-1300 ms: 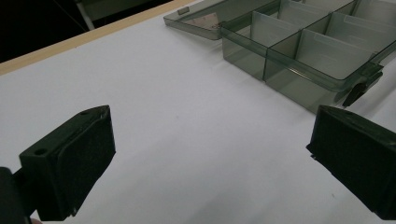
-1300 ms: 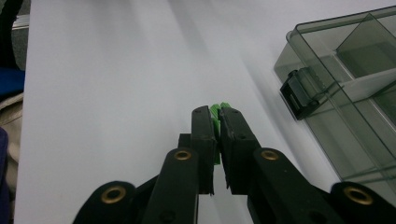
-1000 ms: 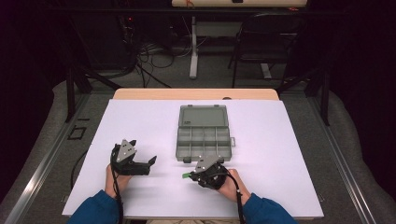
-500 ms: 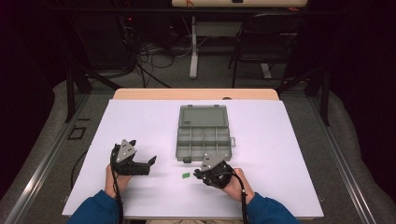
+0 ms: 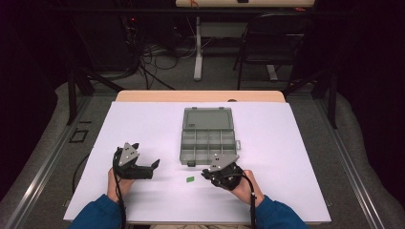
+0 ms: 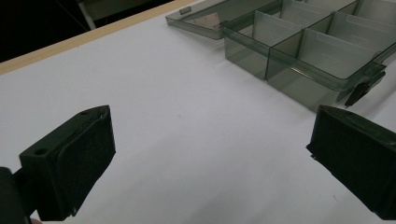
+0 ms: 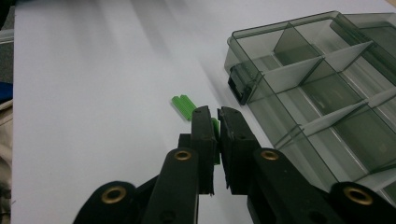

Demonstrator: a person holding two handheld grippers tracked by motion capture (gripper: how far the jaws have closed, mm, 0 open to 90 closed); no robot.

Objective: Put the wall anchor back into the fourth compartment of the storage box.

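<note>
- High view: a smoky grey, clear plastic compartment box (image 5: 208, 141) is seen lying open in the middle of the white table top (image 5: 143, 124), its flat lid folded back on the far side. A small green plastic piece (image 5: 190, 179) is seen flat on the white surface, just in front of the box's near edge and between the two hands. The left gripper (image 5: 152, 166) is held low over the table to the left of the piece, well apart from it, with its jaws spread. The right gripper (image 5: 206, 173) is held to the right of the piece, near the box's near right corner; whether it is open or shut cannot be told from here
- Left gripper view: the two black jaws are seen wide apart with nothing but bare white table between them. The near corner of the box (image 6: 299, 51) and its dark latch are seen at the upper right, just beyond the right-hand jaw
- Right gripper view: the jaws of the right gripper (image 7: 215, 114) are pressed almost together, and a sliver of green (image 7: 215, 127) is pinched between them. A green ribbed piece (image 7: 184, 106) lies on the table just past the jaw tips, and the box (image 7: 327, 93) stands close on the right, its dividers upright
</note>
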